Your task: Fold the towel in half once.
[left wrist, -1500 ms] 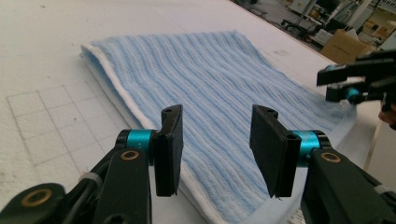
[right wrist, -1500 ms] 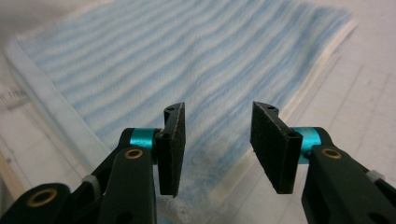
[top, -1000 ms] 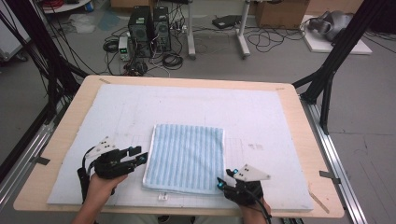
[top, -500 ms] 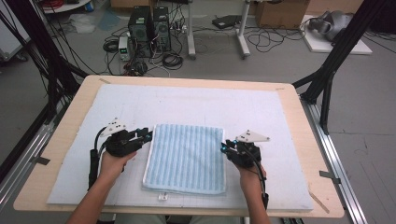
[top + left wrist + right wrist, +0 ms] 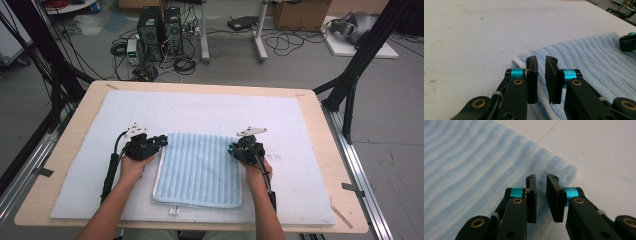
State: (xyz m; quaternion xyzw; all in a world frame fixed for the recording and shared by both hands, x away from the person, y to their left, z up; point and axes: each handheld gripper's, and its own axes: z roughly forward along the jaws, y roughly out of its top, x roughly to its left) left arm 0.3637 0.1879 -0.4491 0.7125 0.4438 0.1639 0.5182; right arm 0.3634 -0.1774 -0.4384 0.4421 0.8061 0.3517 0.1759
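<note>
On the white mat [image 5: 200, 107] covering the wooden table [image 5: 80, 117], we see the folded blue towel [image 5: 200, 170] (striped, near the front edge). The left gripper [image 5: 161, 142] and right gripper [image 5: 233, 149] sit at its far corners, jaws slightly apart, clamping nothing.

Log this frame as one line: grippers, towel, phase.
phase: reach for far corners | left gripper: open, at far-left corner of towel | right gripper: open, at far-right corner | towel: folded, flat on white mat, ungrasped

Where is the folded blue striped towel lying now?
In the high view, the folded blue striped towel lies on the white mat, between the left claw and right claw.
</note>
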